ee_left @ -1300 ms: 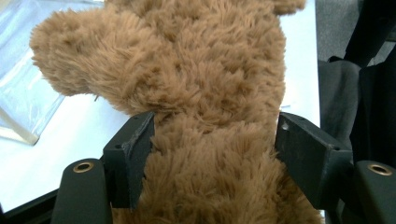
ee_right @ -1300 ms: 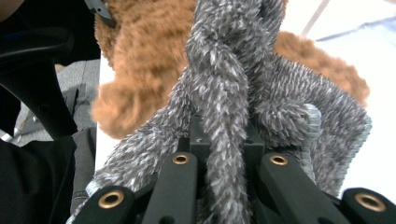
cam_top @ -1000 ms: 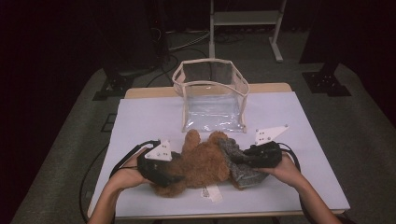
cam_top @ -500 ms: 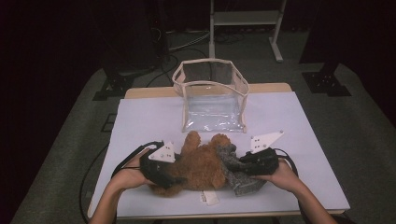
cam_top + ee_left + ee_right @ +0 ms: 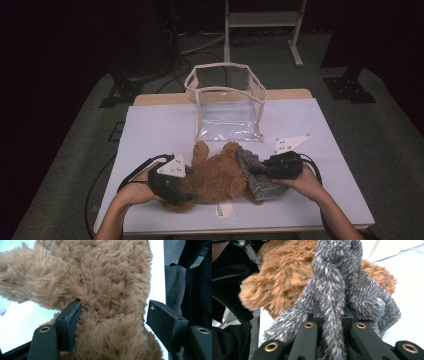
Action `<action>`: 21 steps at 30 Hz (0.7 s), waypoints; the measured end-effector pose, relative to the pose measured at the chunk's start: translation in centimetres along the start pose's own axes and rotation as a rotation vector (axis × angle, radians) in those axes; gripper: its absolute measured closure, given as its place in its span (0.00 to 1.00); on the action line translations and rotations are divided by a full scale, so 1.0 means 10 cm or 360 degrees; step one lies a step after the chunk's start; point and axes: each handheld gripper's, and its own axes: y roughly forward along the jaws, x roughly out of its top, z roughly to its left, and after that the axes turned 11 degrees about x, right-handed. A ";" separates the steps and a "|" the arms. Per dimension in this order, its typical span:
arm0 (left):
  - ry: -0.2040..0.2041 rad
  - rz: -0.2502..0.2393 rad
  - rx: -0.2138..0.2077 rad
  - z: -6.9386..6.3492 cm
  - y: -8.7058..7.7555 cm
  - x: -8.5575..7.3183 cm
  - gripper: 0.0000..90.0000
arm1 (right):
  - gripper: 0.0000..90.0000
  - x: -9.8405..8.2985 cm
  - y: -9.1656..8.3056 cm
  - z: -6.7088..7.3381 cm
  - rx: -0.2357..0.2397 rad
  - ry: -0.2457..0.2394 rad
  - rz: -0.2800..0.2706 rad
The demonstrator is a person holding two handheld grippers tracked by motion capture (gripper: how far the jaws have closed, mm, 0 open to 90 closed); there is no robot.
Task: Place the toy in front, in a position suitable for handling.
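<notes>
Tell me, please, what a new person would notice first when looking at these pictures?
First, the brown plush toy lying near the front of the white table, with a grey furry cloth over its right end. The right gripper is shut on that cloth, while the left gripper has the toy's fur between its fingers. Behind the toy stands a clear plastic bag, open at the top.

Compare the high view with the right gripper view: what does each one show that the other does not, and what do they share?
High view alone: the clear bag standing open behind the toy, a white tag by the toy, and the left tongs at the toy's left end. Right gripper view alone: the right tongs shut on a strip of the grey fabric, seen close up. Both: the brown plush toy, the grey fabric and the white table cover.
</notes>
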 end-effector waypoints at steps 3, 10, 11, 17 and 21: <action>-0.0001 -0.0007 -0.0007 0.00 0.00 -0.01 0.32 | 0.89 0.02 0.04 -0.04 0.0005 0.0013 0.0007; -0.0019 0.0008 0.0017 0.00 0.02 -0.02 0.32 | 0.90 0.02 0.20 -0.01 0.0116 0.0021 0.0015; -0.0010 0.0015 0.0022 0.01 0.02 -0.02 0.31 | 0.90 0.02 0.20 0.00 0.0132 0.0020 0.0001; 0.0013 0.0060 0.0060 0.02 0.06 0.04 0.31 | 0.90 0.15 0.19 0.17 0.0212 -0.0063 -0.0039; 0.0010 0.0057 0.0067 0.03 0.08 0.05 0.31 | 0.90 0.15 0.19 0.16 0.0175 -0.0063 0.0001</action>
